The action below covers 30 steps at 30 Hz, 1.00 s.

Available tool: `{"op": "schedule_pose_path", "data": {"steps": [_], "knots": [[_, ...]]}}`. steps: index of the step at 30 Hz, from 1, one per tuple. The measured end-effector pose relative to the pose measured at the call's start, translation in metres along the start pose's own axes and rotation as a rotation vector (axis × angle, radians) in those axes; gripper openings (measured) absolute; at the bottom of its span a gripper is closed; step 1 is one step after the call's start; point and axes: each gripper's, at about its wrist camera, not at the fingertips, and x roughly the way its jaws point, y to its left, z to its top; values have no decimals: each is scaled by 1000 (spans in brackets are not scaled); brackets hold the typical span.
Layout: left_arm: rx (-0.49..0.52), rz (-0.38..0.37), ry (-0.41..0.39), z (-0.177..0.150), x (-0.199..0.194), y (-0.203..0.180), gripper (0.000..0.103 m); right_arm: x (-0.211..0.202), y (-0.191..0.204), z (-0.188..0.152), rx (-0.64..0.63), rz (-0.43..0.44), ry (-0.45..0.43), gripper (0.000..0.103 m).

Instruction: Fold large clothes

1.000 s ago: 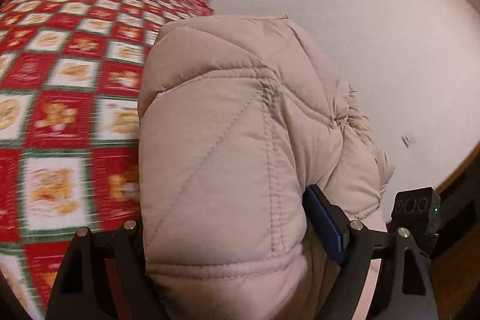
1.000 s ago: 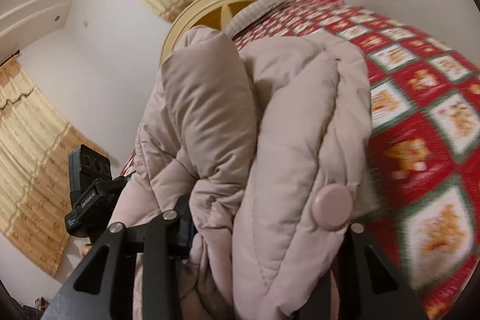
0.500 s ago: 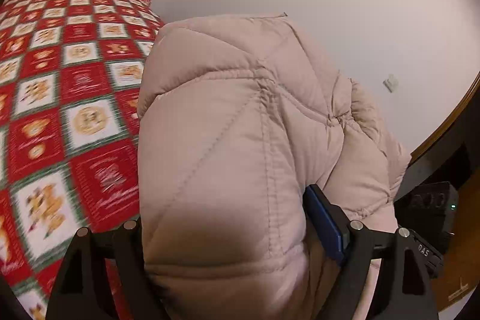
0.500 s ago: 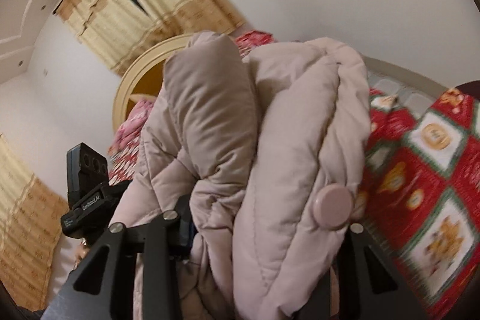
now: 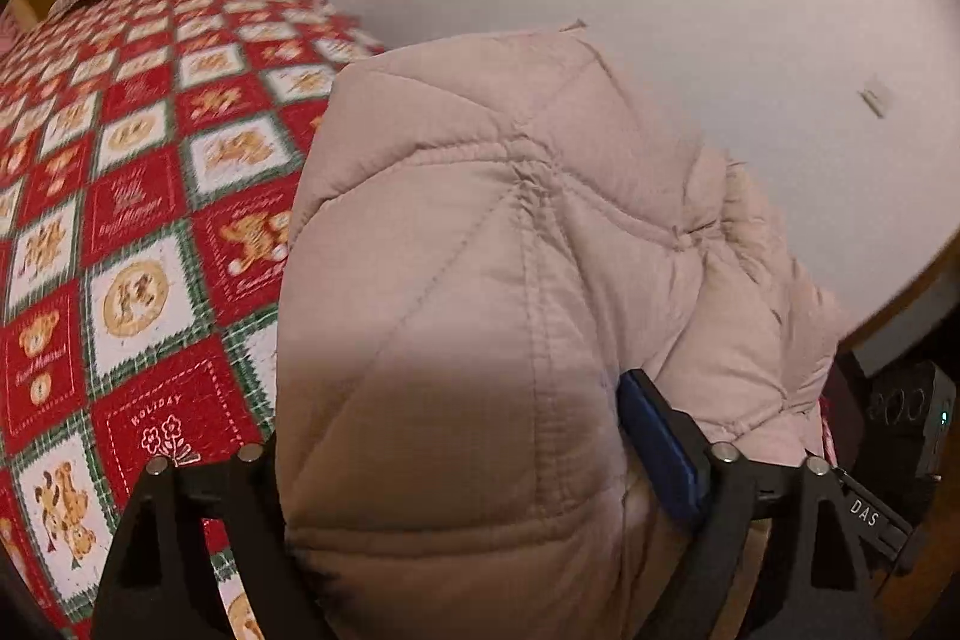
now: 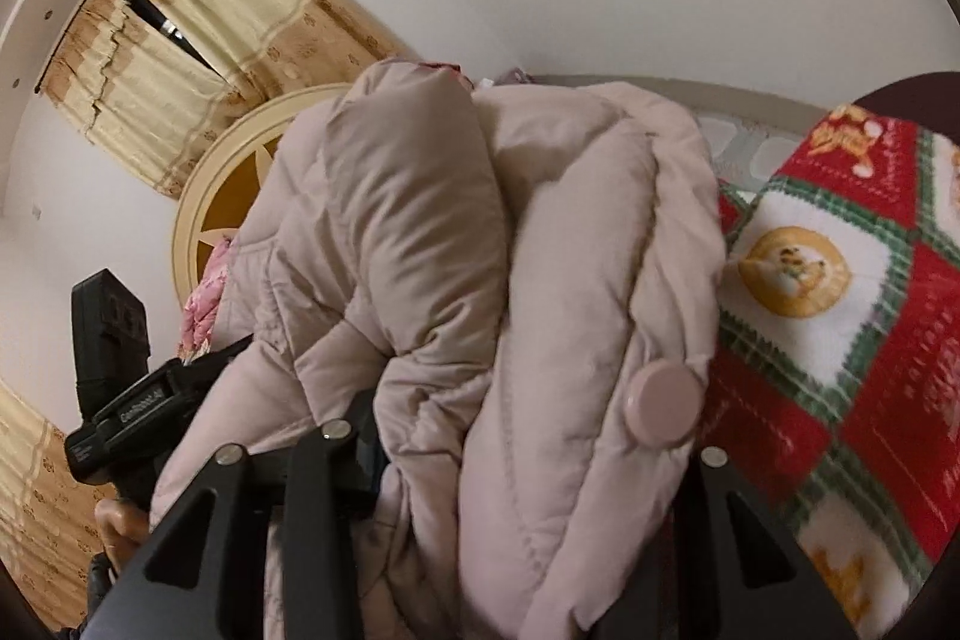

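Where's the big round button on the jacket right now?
In the right wrist view, the button sits low and right of centre on the jacket, just above the right gripper's right-hand finger, beside the red quilt.

Both grippers angle downward, the left gripper (image 5: 456,466) just widening around the jacket (image 5: 510,280), the right gripper (image 6: 516,454) clamped on it.
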Motion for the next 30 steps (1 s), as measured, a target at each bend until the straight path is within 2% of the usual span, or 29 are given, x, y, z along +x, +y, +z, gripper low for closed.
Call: {"op": "schedule_pose_path", "data": {"steps": [3,7,8,11,13,16,19,21,23,25,27,30], "knots": [[-13,48,-17,0,12,4,102,12,-7,6,17,19,17,46],[21,78,-31,-5,16,1,102,18,-6,15,29,22,32,48],[27,83,-34,-5,15,0,102,18,-2,16,25,12,36,49],[33,84,-35,-8,13,-1,102,12,5,19,-6,-52,39,63],[41,84,-34,-9,12,-2,102,-2,17,23,-28,-98,22,64],[37,99,-43,-8,11,-1,102,-42,31,21,-53,-143,-89,64],[45,115,-51,-10,8,-4,102,-78,63,19,-151,-261,-211,64],[58,138,-60,-11,7,-6,102,-92,93,21,-252,-300,-285,64],[73,160,-69,-12,5,-10,102,-86,121,25,-345,-335,-300,60],[78,169,-70,-12,4,-10,102,-70,136,30,-405,-362,-275,42],[83,176,-71,-11,4,-10,102,-44,134,40,-413,-374,-216,32],[87,185,-72,-11,4,-10,102,-2,106,49,-361,-452,-126,33]]}}
